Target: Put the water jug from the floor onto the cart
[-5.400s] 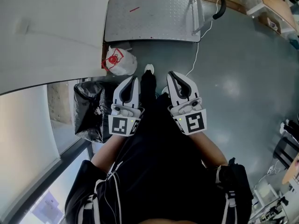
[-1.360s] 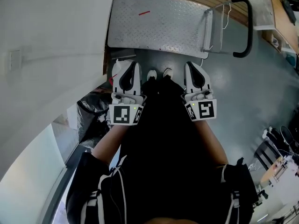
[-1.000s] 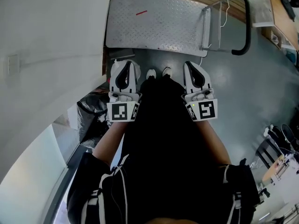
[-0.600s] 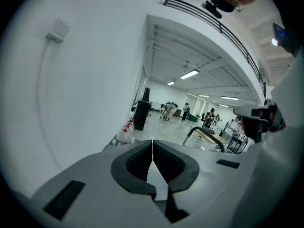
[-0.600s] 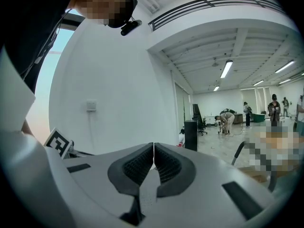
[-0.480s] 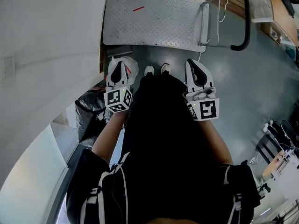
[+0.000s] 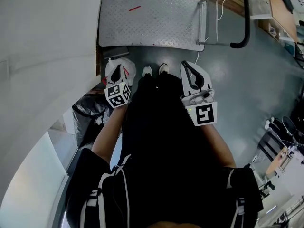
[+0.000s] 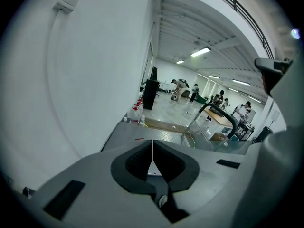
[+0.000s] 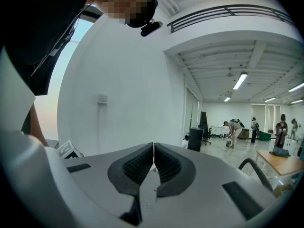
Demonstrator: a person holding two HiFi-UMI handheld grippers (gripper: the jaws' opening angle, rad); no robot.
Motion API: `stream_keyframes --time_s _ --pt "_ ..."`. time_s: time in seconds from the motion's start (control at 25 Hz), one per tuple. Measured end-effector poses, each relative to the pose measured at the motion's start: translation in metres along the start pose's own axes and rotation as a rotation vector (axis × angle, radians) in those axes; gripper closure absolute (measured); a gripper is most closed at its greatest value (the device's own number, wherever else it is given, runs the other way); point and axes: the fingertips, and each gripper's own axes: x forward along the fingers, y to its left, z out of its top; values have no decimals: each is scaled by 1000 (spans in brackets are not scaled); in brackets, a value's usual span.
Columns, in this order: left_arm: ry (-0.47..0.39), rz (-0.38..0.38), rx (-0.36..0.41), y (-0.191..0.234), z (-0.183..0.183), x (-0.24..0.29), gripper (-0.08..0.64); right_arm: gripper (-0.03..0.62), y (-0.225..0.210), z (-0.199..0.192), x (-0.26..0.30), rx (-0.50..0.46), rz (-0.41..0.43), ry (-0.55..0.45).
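Jug (image 7: pixel 111 67) one, cart (image 7: pixel 152 25) one

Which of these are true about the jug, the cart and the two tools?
The water jug stands on the floor. True.
The handle of the cart is red. False: it is black.
The left tool and the right tool are both shut. True.
The right tool grips the jug. False: its jaws are together with nothing between them.
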Motion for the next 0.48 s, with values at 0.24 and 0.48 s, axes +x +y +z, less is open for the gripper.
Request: stream_keyframes --time_s 0.24,0.48 --pt "111 31 -142 37 -44 18 540 574 27 -4 10 -22 32 11" --pt "245 62 -240 64 -84 28 540 572 30 -9 18 -15 48 53"
